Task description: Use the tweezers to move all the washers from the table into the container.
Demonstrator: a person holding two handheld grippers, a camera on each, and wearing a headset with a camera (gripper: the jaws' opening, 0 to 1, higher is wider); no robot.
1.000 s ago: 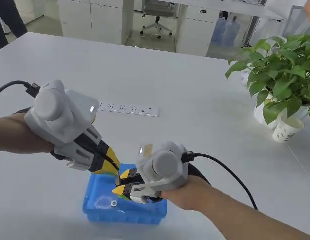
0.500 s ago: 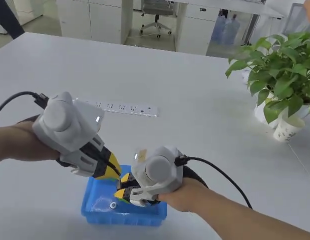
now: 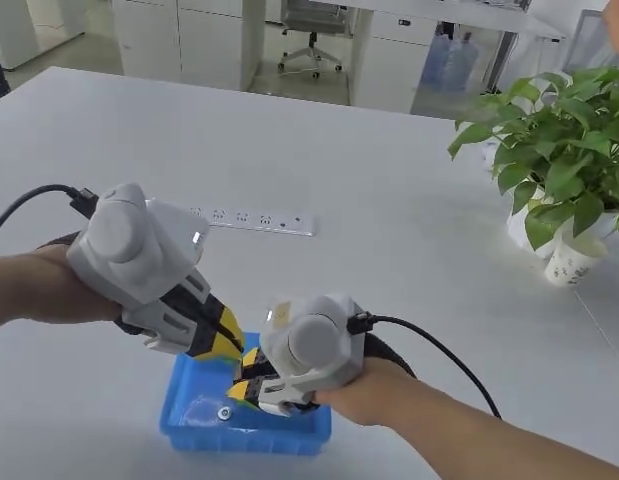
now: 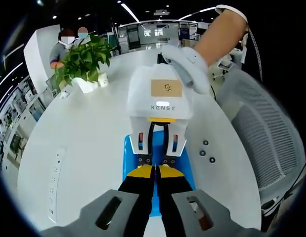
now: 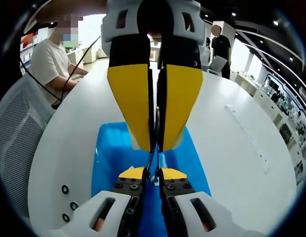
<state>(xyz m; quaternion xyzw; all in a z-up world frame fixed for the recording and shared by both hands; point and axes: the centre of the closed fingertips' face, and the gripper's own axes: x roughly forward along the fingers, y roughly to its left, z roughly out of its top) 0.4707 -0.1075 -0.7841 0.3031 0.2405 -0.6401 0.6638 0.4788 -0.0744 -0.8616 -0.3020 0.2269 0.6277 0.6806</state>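
A blue container [image 3: 194, 425] sits at the table's near edge with one washer [image 3: 224, 412] in it. Both grippers meet tip to tip just above it. My left gripper [image 3: 232, 345] [image 4: 156, 170] comes in from the left, its yellow jaws shut on thin dark tweezers [image 5: 153, 160]. My right gripper [image 3: 251, 388] [image 5: 153, 174] faces it from the right, and its jaws are closed on the tweezers' far end. Three washers [image 4: 206, 150] [image 5: 68, 203] lie on the white table beside the container.
A white power strip [image 3: 251, 218] lies beyond the container. A potted plant [image 3: 559, 160] and a paper cup [image 3: 569, 262] stand at the right edge. Cables trail from both grippers. People sit and stand past the table.
My left gripper has moved right and lower, closer to the right gripper above the container. The washer in the container has stayed put.
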